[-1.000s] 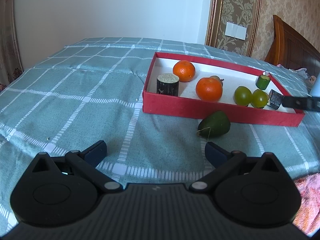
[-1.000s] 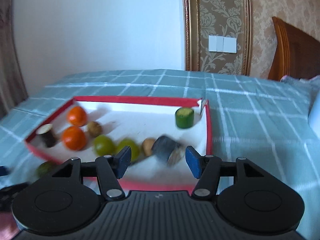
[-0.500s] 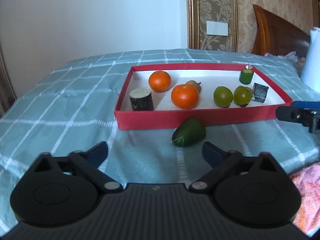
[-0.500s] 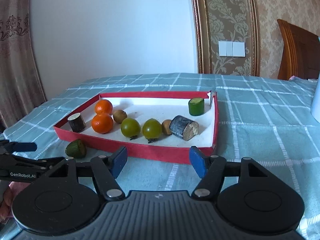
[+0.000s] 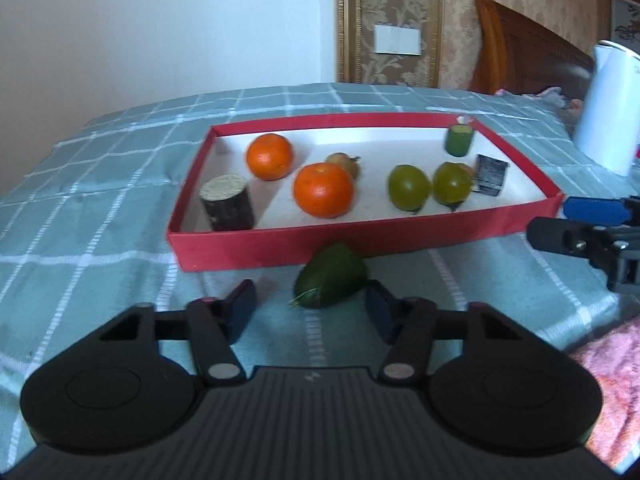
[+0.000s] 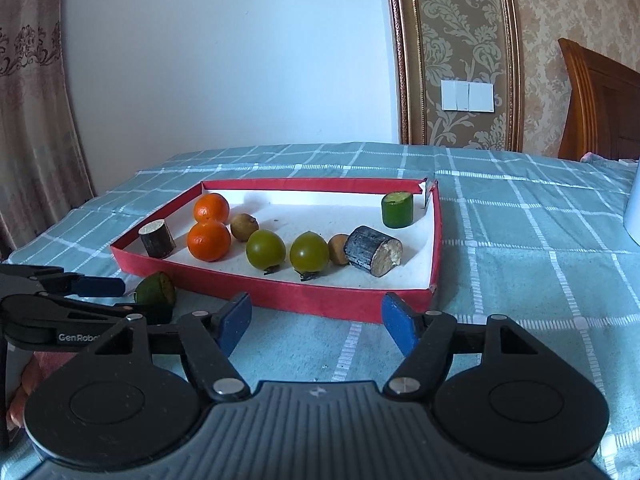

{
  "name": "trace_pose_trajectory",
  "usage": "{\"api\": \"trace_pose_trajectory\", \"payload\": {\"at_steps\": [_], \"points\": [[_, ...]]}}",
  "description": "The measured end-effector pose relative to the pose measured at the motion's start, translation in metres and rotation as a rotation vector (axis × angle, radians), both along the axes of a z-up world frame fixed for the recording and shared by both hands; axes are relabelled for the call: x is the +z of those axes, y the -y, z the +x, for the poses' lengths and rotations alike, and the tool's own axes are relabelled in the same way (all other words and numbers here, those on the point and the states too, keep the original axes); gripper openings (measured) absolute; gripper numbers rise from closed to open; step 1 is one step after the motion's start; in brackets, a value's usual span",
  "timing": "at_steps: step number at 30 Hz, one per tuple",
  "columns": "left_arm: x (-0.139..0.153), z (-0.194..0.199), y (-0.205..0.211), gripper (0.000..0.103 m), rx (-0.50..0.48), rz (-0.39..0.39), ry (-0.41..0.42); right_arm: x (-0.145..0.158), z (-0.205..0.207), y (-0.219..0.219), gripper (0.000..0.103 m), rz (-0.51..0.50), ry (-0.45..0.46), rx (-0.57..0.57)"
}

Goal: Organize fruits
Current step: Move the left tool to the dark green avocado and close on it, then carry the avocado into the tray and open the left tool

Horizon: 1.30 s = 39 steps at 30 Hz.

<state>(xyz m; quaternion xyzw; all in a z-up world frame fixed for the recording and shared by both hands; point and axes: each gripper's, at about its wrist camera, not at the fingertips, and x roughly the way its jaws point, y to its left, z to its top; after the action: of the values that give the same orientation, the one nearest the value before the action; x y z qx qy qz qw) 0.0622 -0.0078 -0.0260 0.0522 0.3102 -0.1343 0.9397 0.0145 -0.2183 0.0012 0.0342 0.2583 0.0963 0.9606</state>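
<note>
The dark green fruit [image 5: 330,276], pointed at one end, lies alone on the checked bedspread [image 5: 100,208], just outside the near wall of the red tray [image 5: 360,240] and close against it, so it looks like the one piece not yet sorted. Inside the tray sit two oranges [image 5: 322,190], two round green fruits [image 5: 408,187], small brown fruits and some cut cane-like stubs [image 5: 228,203]. The left gripper [image 5: 310,306] points at the stray fruit; its fingers have just been closing, and they now flank it with a gap on each side, not pressing, which reads as sizing up a grasp to lift it over the wall. The right gripper [image 6: 316,322] hangs before the tray's near right corner, fingers partly apart and lately widening, holding nothing, probably keeping clear. A white jug [image 5: 608,104] stands beyond the tray
</note>
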Motion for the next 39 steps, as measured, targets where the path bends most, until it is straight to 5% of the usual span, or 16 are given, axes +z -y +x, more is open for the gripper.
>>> {"api": "trace_pose_trajectory", "payload": {"at_steps": [3, 19, 39], "points": [[0.001, -0.001, 0.001, 0.035, -0.018, -0.009, -0.004, 0.000, 0.000, -0.001, 0.072, -0.002, 0.000, 0.000], [0.029, -0.012, 0.006, 0.034, -0.041, -0.040, 0.081, -0.003, 0.001, -0.005, 0.072, -0.017, -0.009, 0.000], [0.033, 0.069, 0.058, 0.032, -0.043, -0.032, 0.080, -0.006, -0.004, -0.017, 0.072, -0.073, -0.006, 0.034]]}}
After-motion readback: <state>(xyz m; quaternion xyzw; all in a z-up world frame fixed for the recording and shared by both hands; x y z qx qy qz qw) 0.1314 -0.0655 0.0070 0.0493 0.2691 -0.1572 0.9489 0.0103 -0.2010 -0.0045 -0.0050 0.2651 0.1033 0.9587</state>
